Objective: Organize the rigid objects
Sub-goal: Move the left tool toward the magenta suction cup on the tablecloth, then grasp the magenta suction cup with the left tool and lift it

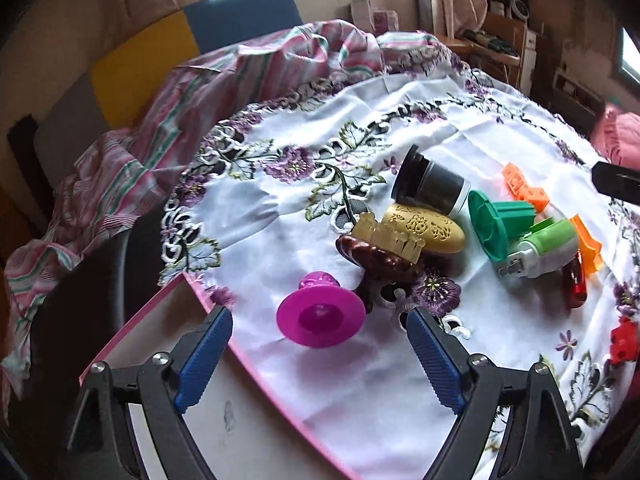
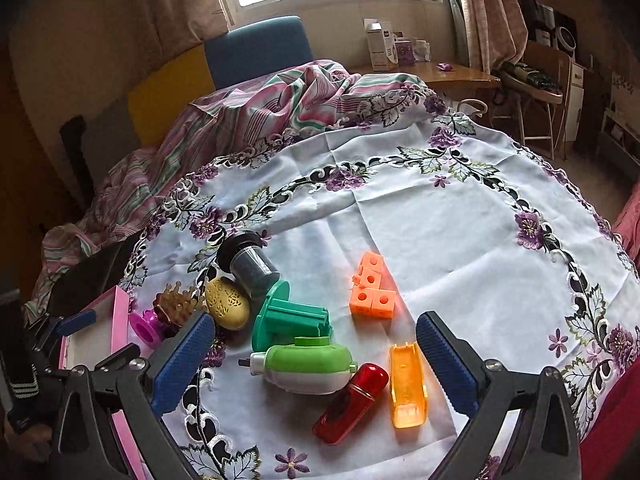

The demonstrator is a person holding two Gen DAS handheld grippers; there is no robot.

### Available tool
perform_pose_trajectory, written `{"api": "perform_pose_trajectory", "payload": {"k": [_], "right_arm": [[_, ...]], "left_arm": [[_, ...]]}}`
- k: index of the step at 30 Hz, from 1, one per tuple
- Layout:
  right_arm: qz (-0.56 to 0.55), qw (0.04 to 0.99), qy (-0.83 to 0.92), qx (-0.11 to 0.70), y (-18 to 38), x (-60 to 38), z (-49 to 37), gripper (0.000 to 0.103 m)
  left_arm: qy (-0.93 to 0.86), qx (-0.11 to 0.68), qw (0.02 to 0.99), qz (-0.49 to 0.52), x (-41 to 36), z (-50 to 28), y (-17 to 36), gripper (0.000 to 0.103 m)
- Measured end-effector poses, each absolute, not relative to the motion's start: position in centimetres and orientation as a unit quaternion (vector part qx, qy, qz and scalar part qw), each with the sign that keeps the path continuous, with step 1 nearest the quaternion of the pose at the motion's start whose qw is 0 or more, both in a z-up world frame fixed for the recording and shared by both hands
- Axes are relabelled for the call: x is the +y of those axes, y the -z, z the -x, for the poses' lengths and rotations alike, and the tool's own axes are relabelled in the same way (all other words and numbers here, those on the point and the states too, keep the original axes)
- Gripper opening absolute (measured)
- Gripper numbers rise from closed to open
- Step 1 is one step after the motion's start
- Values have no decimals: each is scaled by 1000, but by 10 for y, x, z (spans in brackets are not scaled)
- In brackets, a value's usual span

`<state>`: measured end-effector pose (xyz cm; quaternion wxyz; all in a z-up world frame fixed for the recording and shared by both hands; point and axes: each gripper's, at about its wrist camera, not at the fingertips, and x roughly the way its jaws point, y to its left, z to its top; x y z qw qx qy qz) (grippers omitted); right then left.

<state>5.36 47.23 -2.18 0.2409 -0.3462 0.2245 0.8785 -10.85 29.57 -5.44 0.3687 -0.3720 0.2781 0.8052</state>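
Jaws of the left gripper (image 1: 319,334) are standing wide apart, gripping nothing, hovering just short of a magenta plastic flanged spool (image 1: 320,314) lying on its side on the white embroidered tablecloth (image 1: 460,128), beside the pink-rimmed box (image 1: 132,332). Jaws of the right gripper (image 2: 314,344) are likewise gaping empty over a green-and-white plastic device (image 2: 306,368), a red translucent capsule (image 2: 351,408) and an orange translucent cover (image 2: 407,384). Farther off are lying a teal flanged spool (image 2: 290,316), a gold perforated egg (image 2: 227,303), orange cube blocks (image 2: 371,286) and a black cylindrical jar (image 2: 249,262).
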Motion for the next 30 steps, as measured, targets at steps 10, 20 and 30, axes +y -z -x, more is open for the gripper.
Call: {"api": "perform_pose_trajectory", "payload": {"k": [10,20,30], "right_arm": [[354,229,-880,218,23,469,-49,103],[375,217,-879,198,29,459,-42,92],[417,141,-885,155,37,422,-19,92]], "left_arm": [[-776,295,381,406,315,138,83,57],[-804,220,390,392,292,126,66,56],[-826,128,390,386,225,95,30,57]]}}
